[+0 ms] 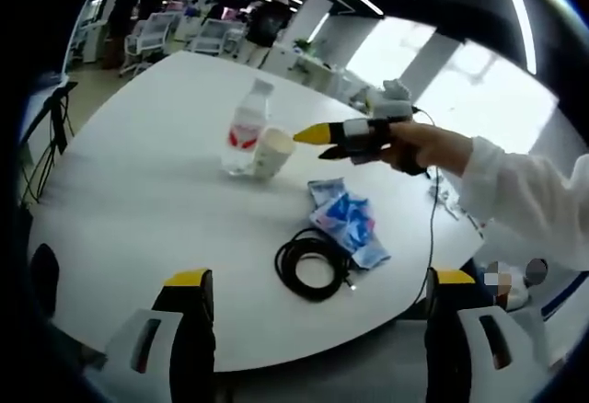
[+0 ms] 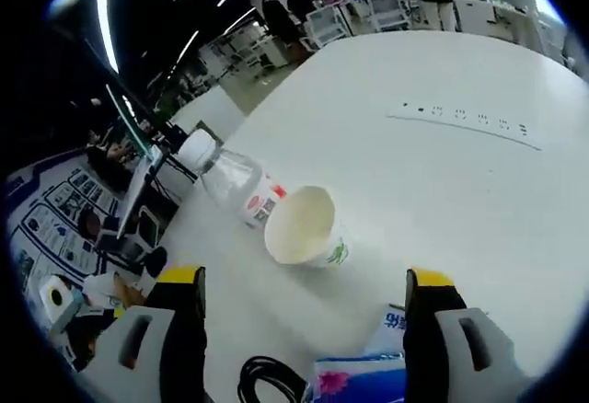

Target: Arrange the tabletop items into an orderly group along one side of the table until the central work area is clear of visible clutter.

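On the white table (image 1: 138,191) a clear plastic water bottle (image 1: 247,130) with a red label stands beside a white paper cup (image 1: 272,152). Nearer me lie blue tissue packets (image 1: 348,221) and a coiled black cable (image 1: 311,263). My right gripper (image 1: 318,143), held by a hand in a white sleeve, hovers just right of the cup. My left gripper (image 1: 319,279) is open above the table's near edge, holding nothing. In the right gripper view the cup (image 2: 304,226) and bottle (image 2: 232,180) lie ahead of the open right gripper (image 2: 304,279), with the packets (image 2: 363,375) and cable (image 2: 270,380) below.
A row of sockets (image 2: 460,116) is set into the far tabletop. Office chairs (image 1: 147,37) and desks stand behind the table. A thin cable (image 1: 431,237) hangs over the table's right edge. A screen and clutter (image 2: 138,201) sit beyond the table's left side.
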Available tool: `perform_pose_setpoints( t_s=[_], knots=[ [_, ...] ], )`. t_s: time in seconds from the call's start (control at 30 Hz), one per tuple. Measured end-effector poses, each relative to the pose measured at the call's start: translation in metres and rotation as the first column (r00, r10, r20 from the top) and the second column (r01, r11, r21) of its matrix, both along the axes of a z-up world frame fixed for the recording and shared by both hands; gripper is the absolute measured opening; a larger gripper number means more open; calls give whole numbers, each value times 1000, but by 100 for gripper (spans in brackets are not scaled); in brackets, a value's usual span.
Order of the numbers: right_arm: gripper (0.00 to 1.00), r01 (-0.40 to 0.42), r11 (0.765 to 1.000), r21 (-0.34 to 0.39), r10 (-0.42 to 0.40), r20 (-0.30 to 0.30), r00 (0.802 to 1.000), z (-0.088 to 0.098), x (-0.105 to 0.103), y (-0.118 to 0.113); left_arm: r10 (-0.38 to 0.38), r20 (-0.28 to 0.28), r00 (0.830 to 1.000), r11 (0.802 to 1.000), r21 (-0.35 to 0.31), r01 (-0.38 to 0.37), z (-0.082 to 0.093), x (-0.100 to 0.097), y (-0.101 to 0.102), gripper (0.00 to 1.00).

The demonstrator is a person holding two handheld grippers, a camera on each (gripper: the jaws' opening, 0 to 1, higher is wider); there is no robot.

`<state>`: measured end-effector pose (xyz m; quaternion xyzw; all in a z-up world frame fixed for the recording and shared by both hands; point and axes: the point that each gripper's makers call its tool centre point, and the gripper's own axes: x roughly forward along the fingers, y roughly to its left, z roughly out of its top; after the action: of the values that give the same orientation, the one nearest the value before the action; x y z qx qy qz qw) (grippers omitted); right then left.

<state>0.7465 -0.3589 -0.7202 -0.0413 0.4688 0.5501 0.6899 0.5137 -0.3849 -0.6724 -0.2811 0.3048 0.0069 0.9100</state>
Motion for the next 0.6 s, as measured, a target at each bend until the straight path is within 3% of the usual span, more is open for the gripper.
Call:
perform_pose_setpoints(
  t_s=[0.5,0.6],
  knots=[
    [86,-3,999,40,3,9,1000,14,-12,-11,-17,-4,1000,1000,-1,17,-1,1,-2,91],
    [86,2,999,49,-3,15,1000,17,-14,-16,-32,-5,999,999,24,32,1,2,-3,90]
  ],
)
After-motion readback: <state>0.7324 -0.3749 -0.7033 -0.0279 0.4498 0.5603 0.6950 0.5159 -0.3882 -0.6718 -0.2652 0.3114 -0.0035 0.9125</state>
